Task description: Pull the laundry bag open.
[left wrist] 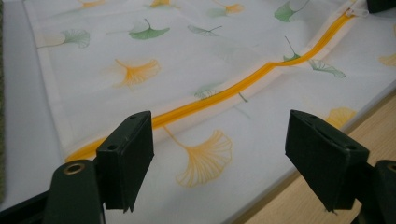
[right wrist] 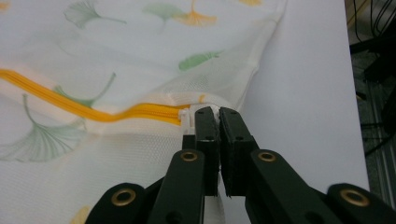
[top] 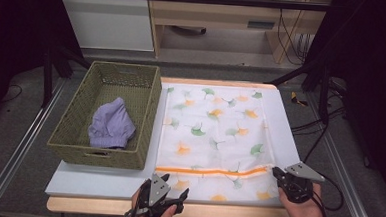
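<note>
A white mesh bag (top: 215,124) printed with green and orange leaves lies flat on the white table (top: 102,179). An orange zipper (top: 207,171) crosses it near the front edge. My right gripper (top: 277,174) is at the zipper's right end. In the right gripper view the gripper (right wrist: 219,114) is shut on the white zipper pull (right wrist: 187,116), and the fabric there is lifted into a small ridge. My left gripper (top: 173,185) hovers over the bag's front left part. In the left gripper view the gripper (left wrist: 219,140) is open wide with nothing between the jaws, just short of the zipper (left wrist: 224,93).
A green woven basket (top: 148,116) stands on the table left of the bag, with a crumpled purple garment (top: 111,124) inside. A wooden strip (top: 91,206) runs along the table's front edge. Cables and dark frame legs lie beyond the right side.
</note>
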Demonstrator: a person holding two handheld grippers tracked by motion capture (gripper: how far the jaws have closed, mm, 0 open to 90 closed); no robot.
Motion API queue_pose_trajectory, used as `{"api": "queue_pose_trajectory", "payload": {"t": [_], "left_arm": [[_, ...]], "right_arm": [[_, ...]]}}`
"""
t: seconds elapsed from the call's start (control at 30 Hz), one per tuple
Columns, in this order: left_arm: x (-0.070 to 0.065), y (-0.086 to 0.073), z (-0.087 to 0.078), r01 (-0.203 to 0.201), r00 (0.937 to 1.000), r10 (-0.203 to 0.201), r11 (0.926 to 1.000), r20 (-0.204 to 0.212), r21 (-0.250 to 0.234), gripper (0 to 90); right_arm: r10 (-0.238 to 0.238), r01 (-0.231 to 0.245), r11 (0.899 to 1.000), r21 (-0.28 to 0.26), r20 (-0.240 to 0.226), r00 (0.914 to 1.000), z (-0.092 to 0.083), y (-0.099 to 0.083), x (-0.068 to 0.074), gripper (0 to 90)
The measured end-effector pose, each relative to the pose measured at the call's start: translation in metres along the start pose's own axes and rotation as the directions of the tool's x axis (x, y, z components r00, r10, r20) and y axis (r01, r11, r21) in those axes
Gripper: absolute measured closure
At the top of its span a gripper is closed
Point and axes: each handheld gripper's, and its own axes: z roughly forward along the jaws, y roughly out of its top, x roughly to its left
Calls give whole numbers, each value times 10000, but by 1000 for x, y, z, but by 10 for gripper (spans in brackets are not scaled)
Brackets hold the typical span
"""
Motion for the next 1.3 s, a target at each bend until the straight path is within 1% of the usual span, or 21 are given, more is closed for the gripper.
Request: {"api": "queue_pose_trajectory", "payload": {"t": [0.07, 0.1, 0.2, 0.33, 0.4, 0.43, 0.5, 0.53, 0.57, 0.6, 0.63, 0.67, 0.7, 0.77, 0.9, 1.03, 1.17, 1.3], "left_arm": [[-1, 8, 4, -181, 9997, 180, 9998, 183, 16, 239], [-2, 12, 8, -292, 9992, 290, 9996, 291, 43, 244], [-8, 23, 20, -390, 9967, 381, 9992, 718, 104, 253], [-18, 34, 42, -661, 9888, 611, 9973, 1360, 327, 282], [-25, 42, 55, -774, 9825, 694, 9962, 1729, 401, 302], [-29, 45, 60, -858, 9799, 774, 9956, 1838, 384, 307], [-35, 52, 68, -1135, 9759, 1046, 9929, 1918, 363, 318], [-38, 56, 73, -1206, 9740, 1118, 9921, 1973, 334, 321], [-40, 60, 76, -1276, 9734, 1196, 9914, 1954, 288, 327], [-42, 62, 79, -1265, 9733, 1198, 9917, 1958, 221, 338], [-44, 64, 83, -1356, 9721, 1293, 9906, 1960, 191, 349], [-46, 66, 86, -1502, 9701, 1435, 9885, 1957, 198, 355], [-48, 67, 89, -1631, 9676, 1557, 9864, 1987, 211, 357], [-51, 69, 94, -1821, 9644, 1744, 9831, 1990, 208, 367], [-54, 71, 101, -1887, 9626, 1823, 9819, 2006, 132, 394], [-57, 70, 107, -2005, 9586, 1933, 9796, 2091, 138, 402], [-60, 69, 109, -1999, 9579, 1943, 9798, 2115, 49, 403], [-64, 73, 109, -2015, 9557, 1984, 9795, 2175, -82, 414]], "right_arm": [[-273, 273, 9996, 19, -7, 9996, -3, 12, 4, 873], [-322, 322, 9995, 75, -58, 9995, -4, 18, 6, 873], [-534, 536, 9984, 179, -112, 9985, -3, 28, 8, 874], [-289, 298, 9992, 254, -350, 9990, -2, 29, 6, 875], [-156, 169, 9994, 291, -431, 9990, -1, 29, 4, 875], [-129, 142, 9996, 261, -493, 9987, -1, 29, 3, 875], [-64, 80, 9995, 294, -541, 9985, 0, 29, 1, 875], [46, -30, 9996, 287, -587, 9983, 1, 29, 0, 875], [192, -174, 9995, 267, -664, 9976, 1, 29, 0, 875], [211, -194, 9995, 231, -742, 9970, 1, 29, -1, 875], [255, -241, 9995, 181, -815, 9963, 2, 29, -2, 875], [329, -316, 9994, 172, -857, 9958, 1, 29, -2, 875], [242, -231, 9996, 135, -847, 9961, 1, 29, -2, 875], [409, -398, 9991, 138, -925, 9949, 1, 29, -3, 875], [551, -548, 9985, 67, -919, 9942, 2, 29, -3, 875], [573, -574, 9984, 15, -876, 9945, 1, 31, 0, 875], [385, -390, 9992, -43, -891, 9953, -1, 36, 5, 875], [177, -183, 9998, -71, -758, 9970, -4, 43, 9, 875]]}}
